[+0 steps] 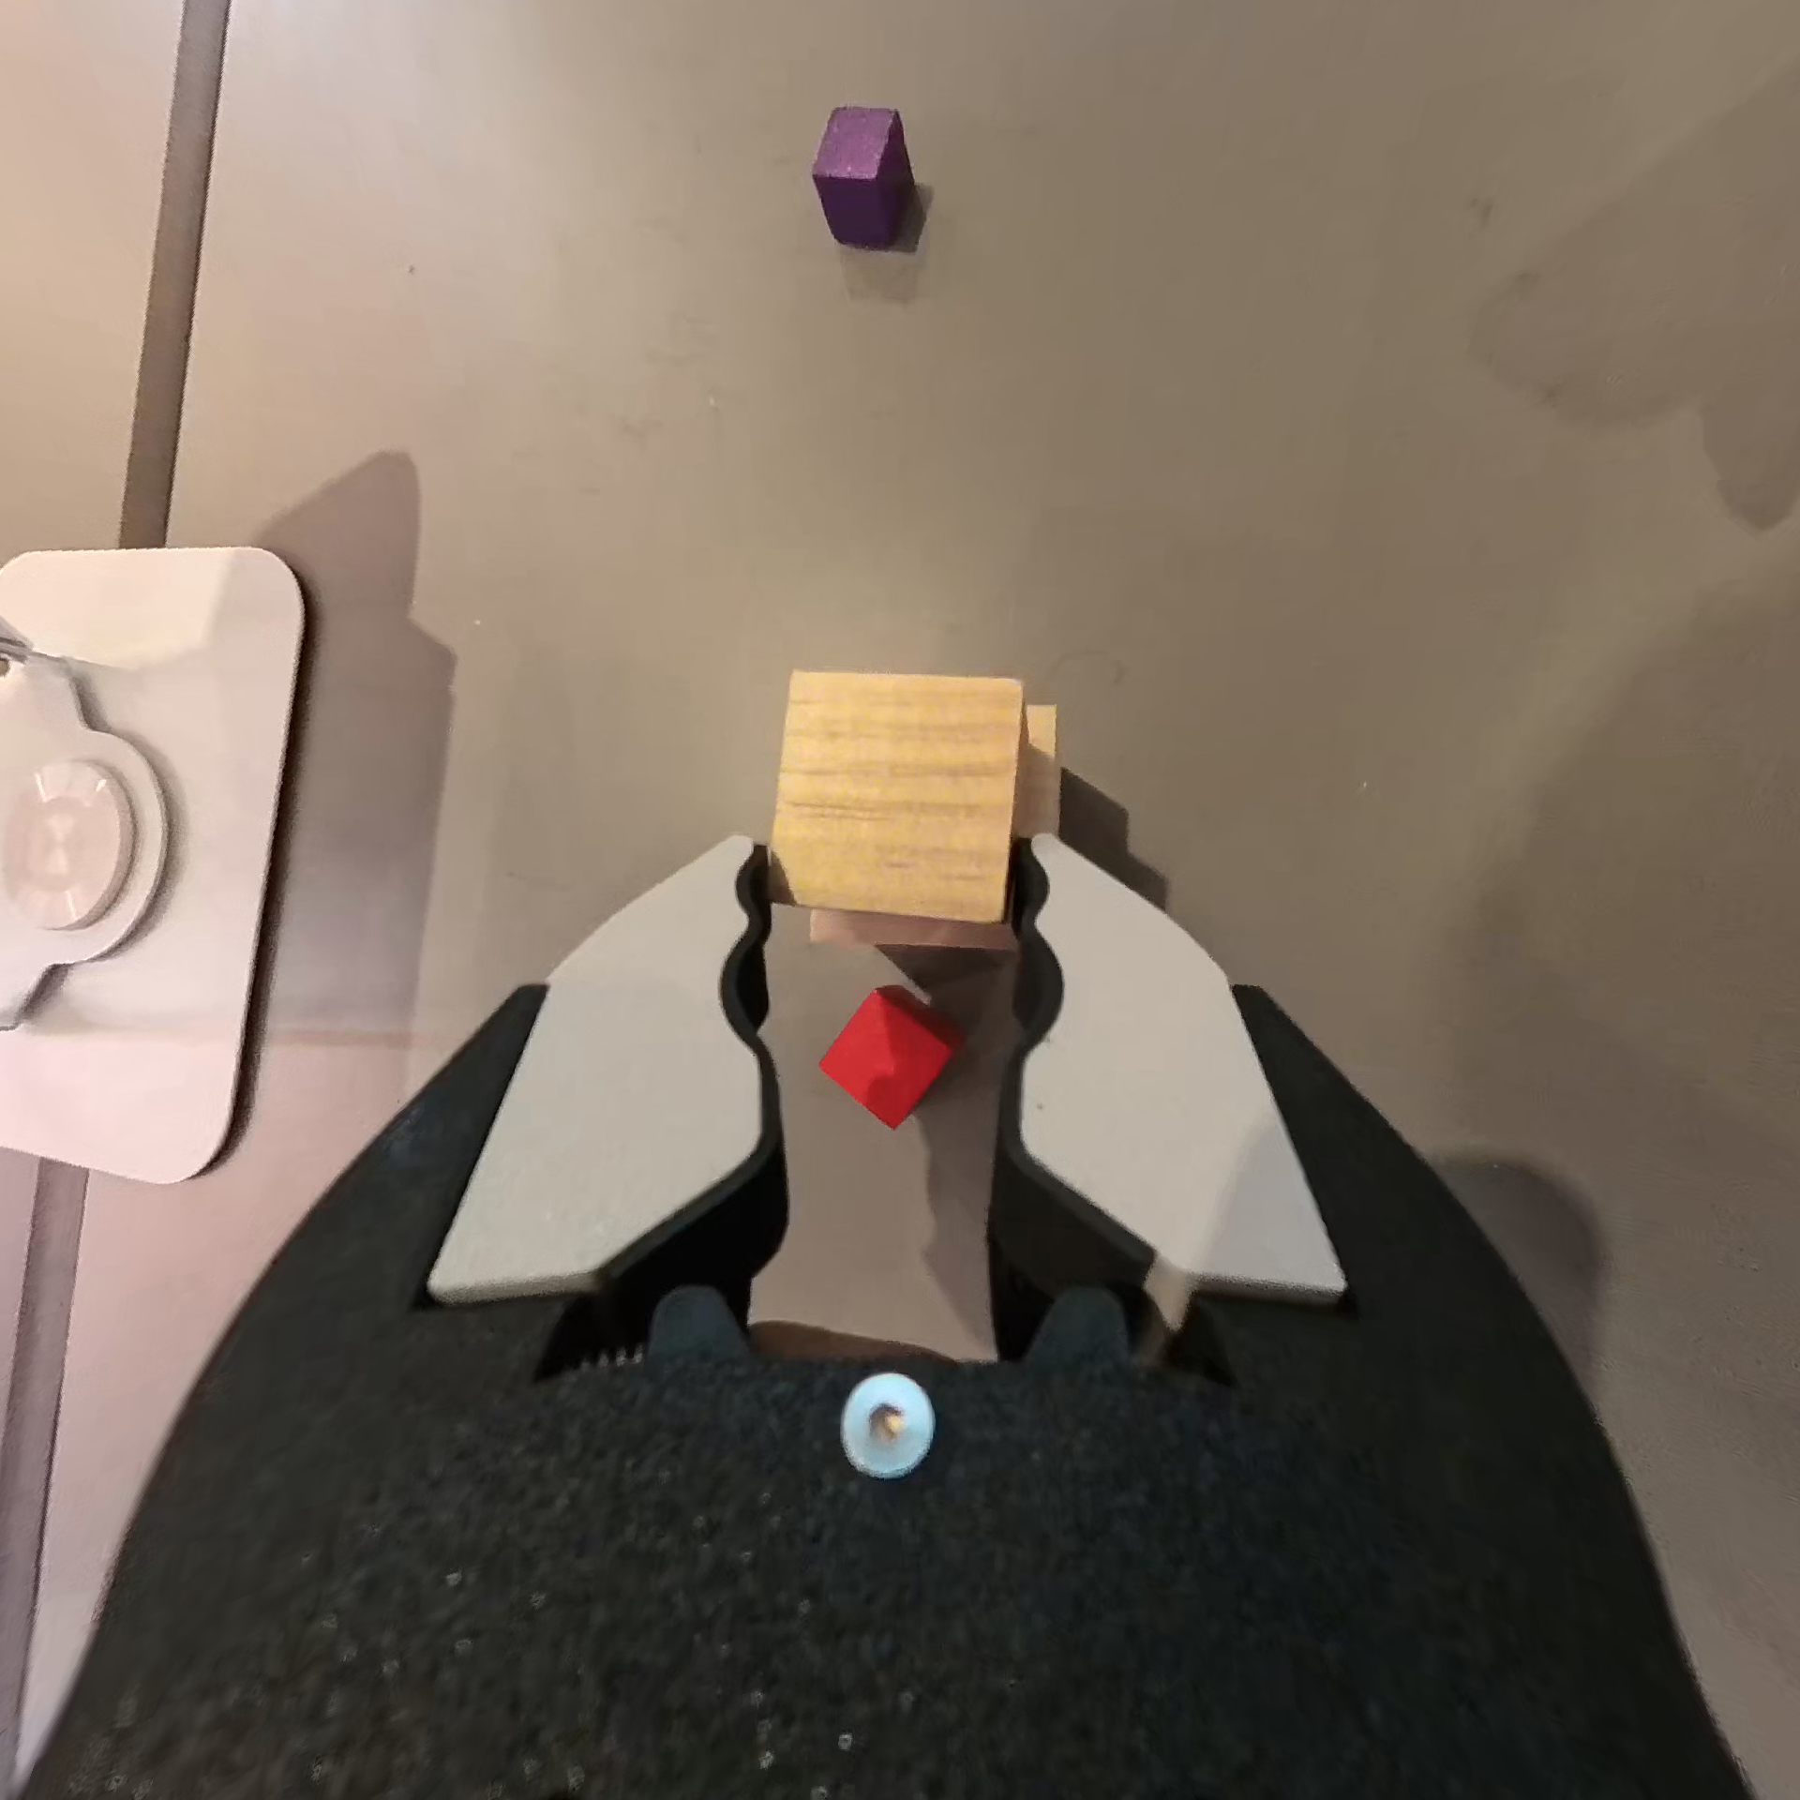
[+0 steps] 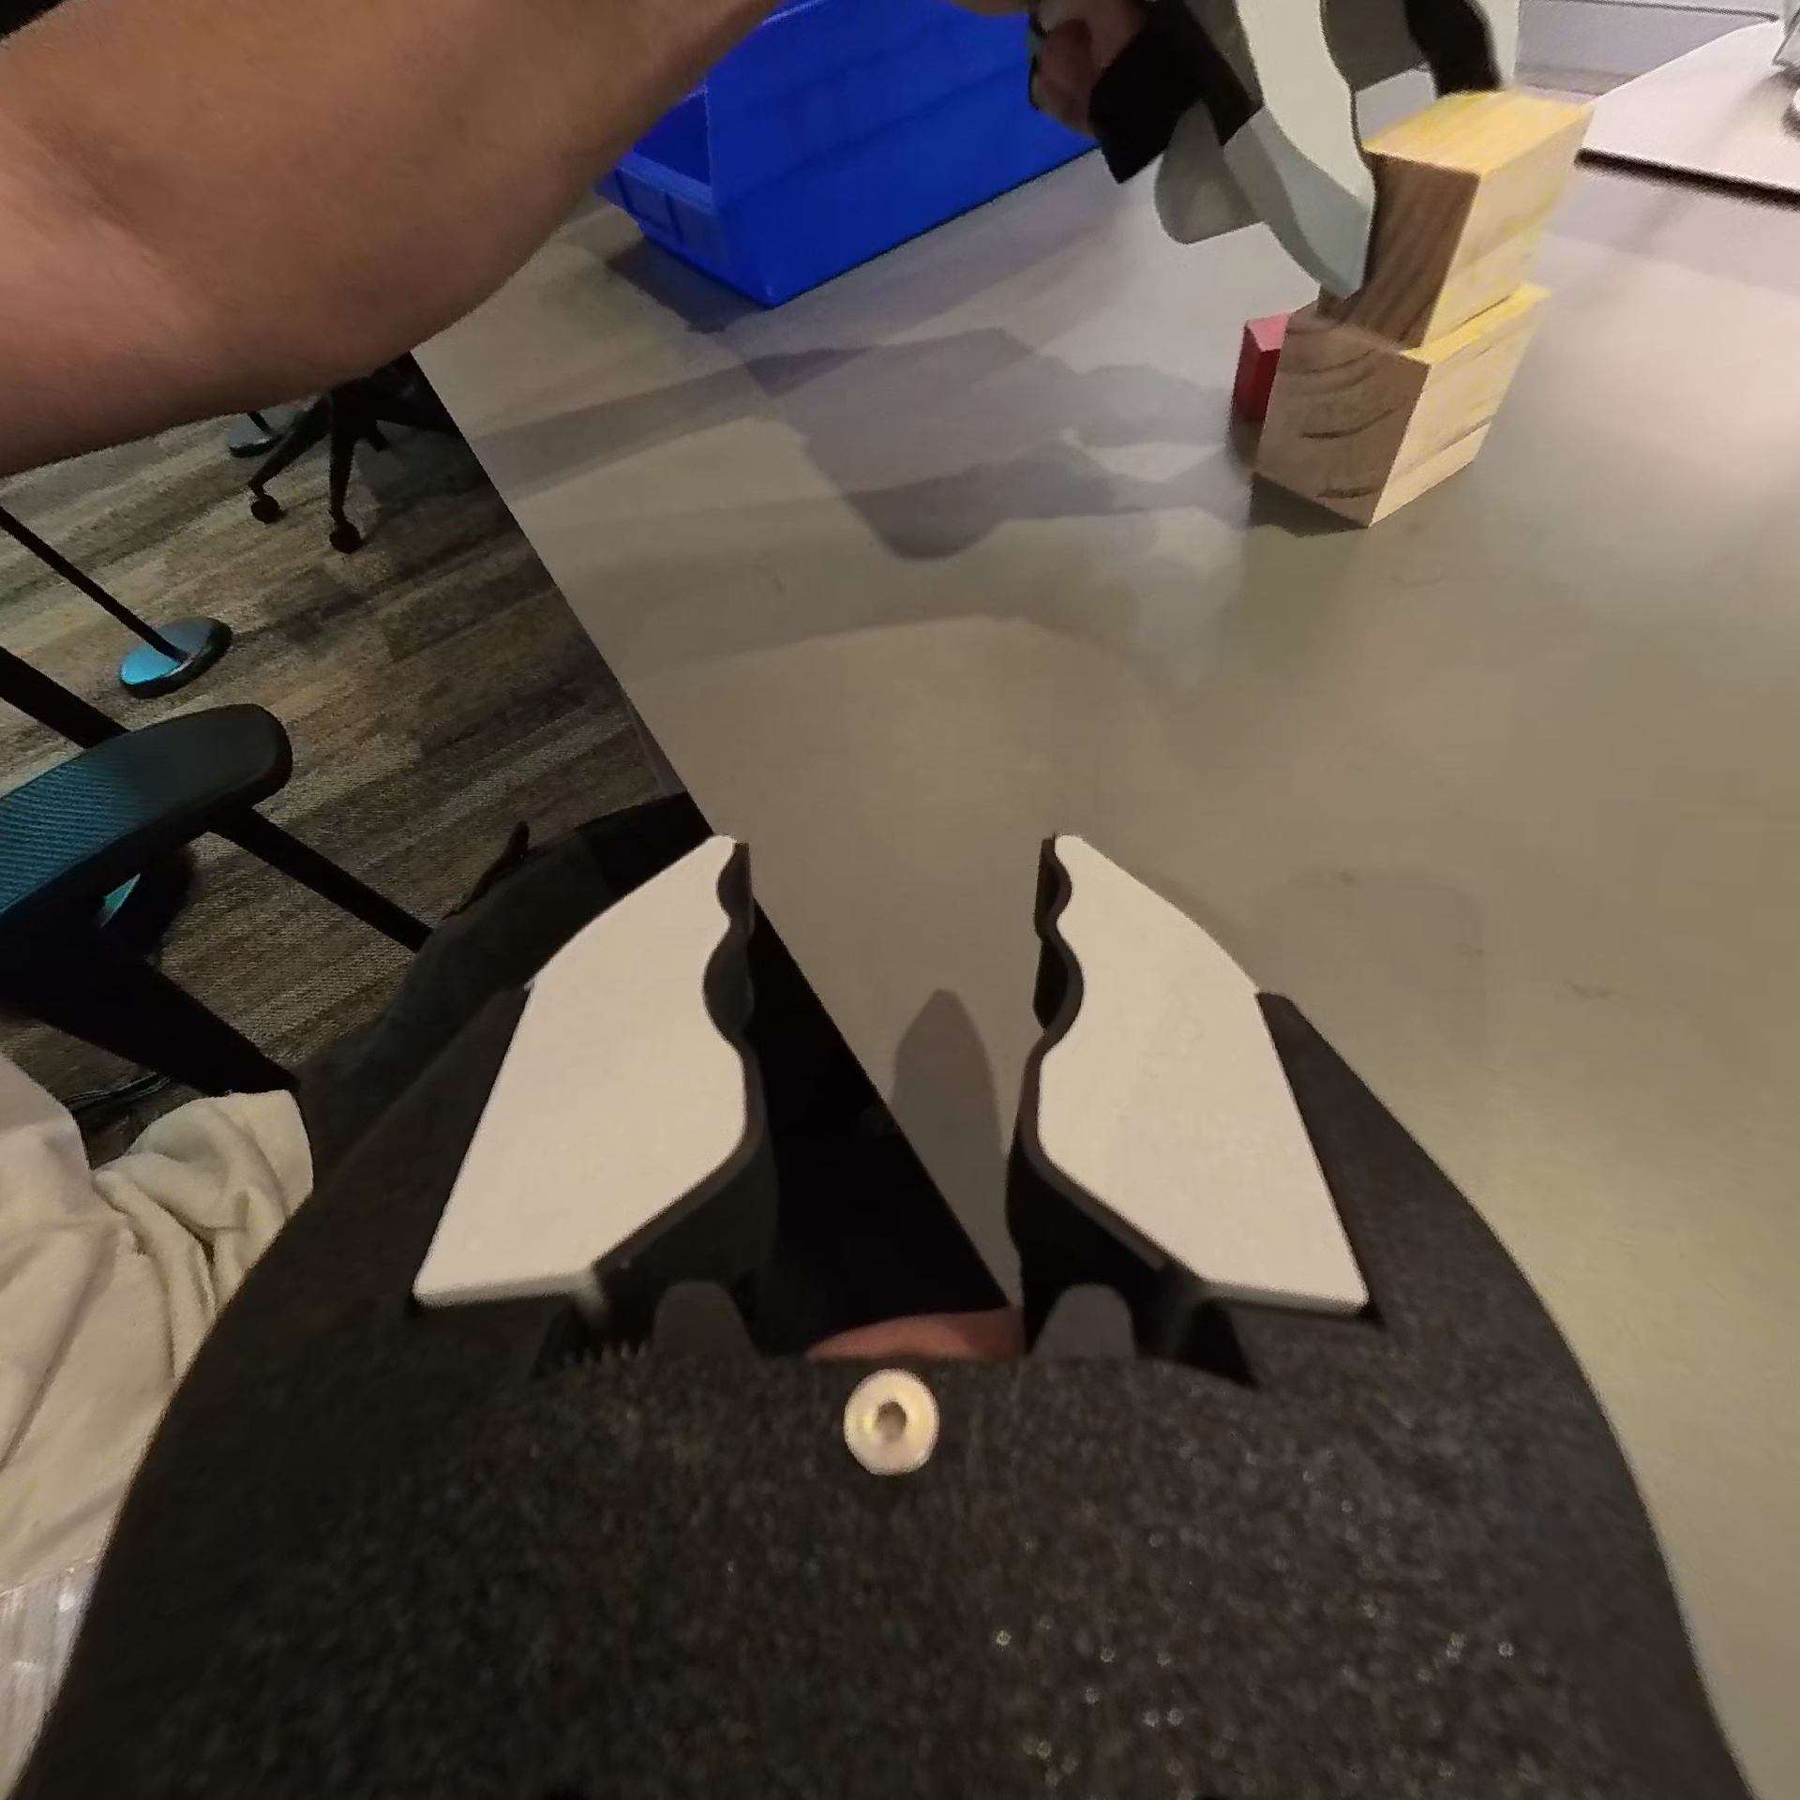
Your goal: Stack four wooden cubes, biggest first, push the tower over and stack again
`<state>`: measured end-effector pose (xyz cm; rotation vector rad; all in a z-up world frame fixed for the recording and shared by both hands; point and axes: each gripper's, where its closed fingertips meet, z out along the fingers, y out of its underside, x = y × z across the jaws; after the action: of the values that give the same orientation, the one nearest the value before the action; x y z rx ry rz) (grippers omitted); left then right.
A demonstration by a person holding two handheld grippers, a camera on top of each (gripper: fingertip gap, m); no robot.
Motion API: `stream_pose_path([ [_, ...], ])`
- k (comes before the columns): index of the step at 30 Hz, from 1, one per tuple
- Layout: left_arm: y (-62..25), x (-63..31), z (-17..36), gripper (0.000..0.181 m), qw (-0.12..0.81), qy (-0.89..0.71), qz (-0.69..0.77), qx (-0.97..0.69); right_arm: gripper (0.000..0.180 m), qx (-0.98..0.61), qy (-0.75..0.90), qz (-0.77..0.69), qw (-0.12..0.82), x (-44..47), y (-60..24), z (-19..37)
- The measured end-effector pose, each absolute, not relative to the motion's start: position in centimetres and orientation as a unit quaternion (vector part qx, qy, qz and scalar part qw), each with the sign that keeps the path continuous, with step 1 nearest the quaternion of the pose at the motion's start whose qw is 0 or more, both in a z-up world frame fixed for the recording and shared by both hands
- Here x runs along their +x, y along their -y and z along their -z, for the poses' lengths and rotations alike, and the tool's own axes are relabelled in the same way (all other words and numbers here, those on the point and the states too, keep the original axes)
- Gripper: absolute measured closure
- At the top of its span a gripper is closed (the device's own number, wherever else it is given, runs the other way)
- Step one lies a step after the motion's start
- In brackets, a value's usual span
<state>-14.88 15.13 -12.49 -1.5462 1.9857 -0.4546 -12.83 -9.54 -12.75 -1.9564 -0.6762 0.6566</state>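
Note:
My left gripper (image 1: 896, 852) is shut on a medium plain wooden cube (image 1: 896, 794), its fingertips on the cube's two sides. The cube sits on top of a larger plain wooden cube (image 1: 906, 933), mostly hidden beneath it. In the right wrist view the upper cube (image 2: 1461, 205) rests slightly skewed on the larger one (image 2: 1364, 419), with a left finger (image 2: 1295, 185) against its side. A small red cube (image 1: 891, 1057) lies on the table just before the stack. A small purple cube (image 1: 862, 175) stands farther off. My right gripper (image 2: 896, 857) is open and empty over the table's near edge.
A white rounded plate with a clear fixture (image 1: 146, 857) lies at the left of the table. A blue bin (image 2: 847, 146) stands at the table's far side. A person's forearm (image 2: 292, 195) reaches across. An office chair (image 2: 117, 808) stands on the floor beside the table edge.

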Motion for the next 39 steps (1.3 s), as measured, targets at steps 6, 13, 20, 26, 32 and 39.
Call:
stream_pose_path([
  [6, -14.2, -15.9, 11.6, 0.104, 0.277, -0.708, 0.194, -0.620, 0.124, -0.797, 0.280, -0.265, 0.466, -13.0, 9.7, 12.8],
  [13, -11.5, -19.0, 7.8, 0.115, 0.381, -0.593, 0.250, -0.663, 0.127, -0.796, 0.285, -0.246, 0.474, -12.3, 8.9, 11.8],
  [20, -3.5, -25.1, 10.1, 0.120, 0.455, -0.390, 0.235, -0.765, 0.122, -0.818, 0.356, -0.148, 0.428, -13.2, -1.5, 5.4],
  [26, 5.2, -25.7, 13.4, 0.124, 0.460, -0.351, 0.249, -0.777, 0.119, -0.744, 0.624, -0.010, 0.238, -20.2, -11.0, 5.5],
  [32, 9.6, -25.0, 17.0, 0.125, 0.467, -0.441, 0.187, -0.743, 0.127, -0.647, 0.758, 0.065, 0.041, -22.0, -14.4, 9.9],
  [39, 10.9, -25.3, 18.3, 0.125, 0.439, -0.461, 0.208, -0.742, 0.127, -0.575, 0.794, 0.172, -0.094, -19.6, -16.8, 14.9],
])
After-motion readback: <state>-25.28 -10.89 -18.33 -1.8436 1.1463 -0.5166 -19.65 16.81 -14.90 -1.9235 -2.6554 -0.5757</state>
